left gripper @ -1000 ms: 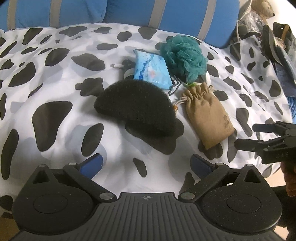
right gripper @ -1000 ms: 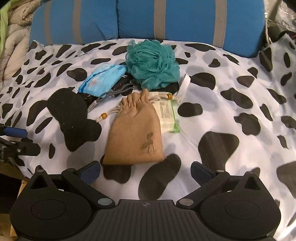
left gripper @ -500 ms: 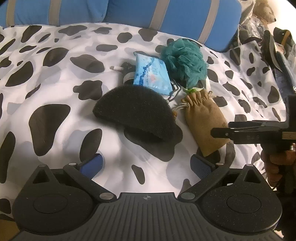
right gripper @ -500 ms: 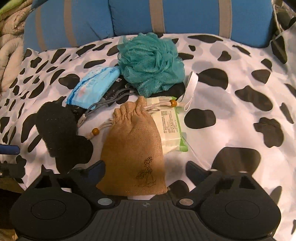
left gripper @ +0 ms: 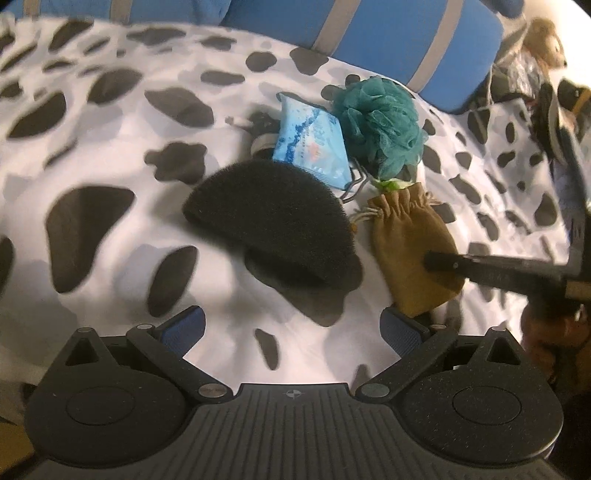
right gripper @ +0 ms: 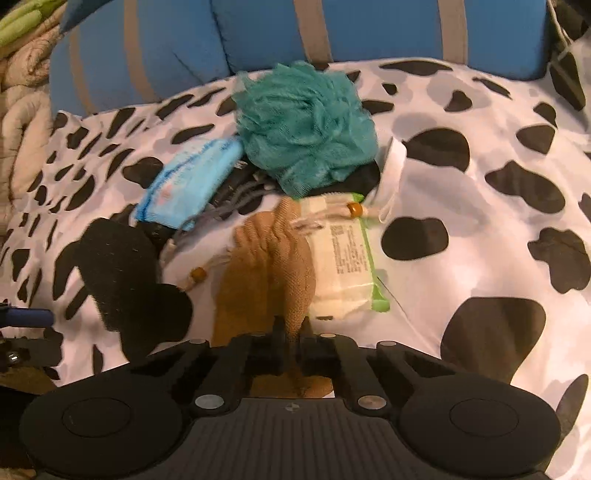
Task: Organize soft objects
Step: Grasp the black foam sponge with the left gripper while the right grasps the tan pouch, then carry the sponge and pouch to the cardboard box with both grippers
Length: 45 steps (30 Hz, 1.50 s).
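A brown drawstring pouch (right gripper: 266, 269) lies on the cow-print bedspread (right gripper: 461, 206). My right gripper (right gripper: 291, 332) is shut on a pinched fold near the pouch's bottom end; it also shows in the left wrist view (left gripper: 443, 263) over the pouch (left gripper: 406, 236). My left gripper (left gripper: 291, 328) is open and empty, just short of a black half-round sponge (left gripper: 269, 218). A teal bath pouf (right gripper: 306, 129), a blue tissue pack (right gripper: 188, 184) and a green-edged wipes pack (right gripper: 347, 254) lie around the pouch.
Blue striped cushions (right gripper: 258, 33) line the far side of the bed. A beige quilt (right gripper: 22, 110) is at the far left. A dark corded item (right gripper: 236, 192) lies partly under the tissue pack and pouf. Clutter and a plush toy (left gripper: 546, 40) sit at the far right.
My right gripper moved forward over the brown pouch and closed on its fabric, bunching it up. My left gripper stayed open and barely moved.
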Motion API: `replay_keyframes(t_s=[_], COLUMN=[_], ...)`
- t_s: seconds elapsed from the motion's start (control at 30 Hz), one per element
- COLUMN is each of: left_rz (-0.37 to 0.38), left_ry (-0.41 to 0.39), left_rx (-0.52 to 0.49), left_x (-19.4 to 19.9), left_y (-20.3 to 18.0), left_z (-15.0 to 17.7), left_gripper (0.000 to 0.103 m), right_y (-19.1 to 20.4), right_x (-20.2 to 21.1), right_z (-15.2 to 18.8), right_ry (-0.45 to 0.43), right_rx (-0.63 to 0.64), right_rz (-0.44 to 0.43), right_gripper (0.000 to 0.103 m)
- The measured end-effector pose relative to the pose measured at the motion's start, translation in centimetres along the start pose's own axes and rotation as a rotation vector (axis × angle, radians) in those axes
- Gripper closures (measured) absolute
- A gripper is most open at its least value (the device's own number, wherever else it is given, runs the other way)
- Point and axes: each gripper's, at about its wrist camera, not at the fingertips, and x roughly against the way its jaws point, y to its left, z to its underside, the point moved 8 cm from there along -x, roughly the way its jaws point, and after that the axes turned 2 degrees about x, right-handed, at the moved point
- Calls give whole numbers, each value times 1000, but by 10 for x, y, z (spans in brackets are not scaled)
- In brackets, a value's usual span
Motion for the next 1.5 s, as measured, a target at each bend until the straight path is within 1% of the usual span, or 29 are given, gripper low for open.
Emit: replay_keyframes(t_s=[0.1, 0.23, 0.37, 0.43, 0.5, 0.63, 0.83, 1.0, 1.03, 1.07, 1.17, 1.33, 1.5], left_rz=[57, 93, 97, 112, 110, 82, 11, -53, -78, -99, -102, -120, -94], left_ry=[21, 23, 28, 29, 12, -34, -57, -66, -67, -61, -59, -84, -115], left_rx=[84, 179, 266, 308, 340, 374, 372, 324, 312, 303, 309, 240, 216], left_x=[-6, -12, -21, -26, -29, -29, -40, -47, -48, -50, -51, -42, -26], left_y=[3, 7, 14, 17, 19, 22, 18, 9, 9, 10, 11, 8, 6], left_z=[-3, -8, -16, -21, -27, -38, -51, -60, -60, -60, -60, -60, -62], left_gripper=[0, 0, 0, 0, 0, 0, 0, 2, 14, 21, 24, 28, 29], right_y=[5, 11, 16, 16, 13, 8, 4, 4, 5, 5, 7, 7, 7], right_x=[12, 27, 41, 48, 53, 60, 74, 86, 88, 90, 93, 97, 101], right_z=[-3, -6, -5, -4, -2, 5, 19, 30, 31, 34, 37, 36, 31], right_ry=[-27, -53, -63, -69, -73, -63, -53, -44, -44, -42, -39, -51, -75], right_rx=[10, 32, 62, 60, 58, 46, 37, 32, 31, 28, 30, 30, 16], right_rz=[-8, -18, -17, -20, -6, 10, 18, 28, 25, 21, 19, 23, 24], right_gripper=[97, 98, 98, 98, 98, 98, 98, 98, 98, 98, 97, 97, 97])
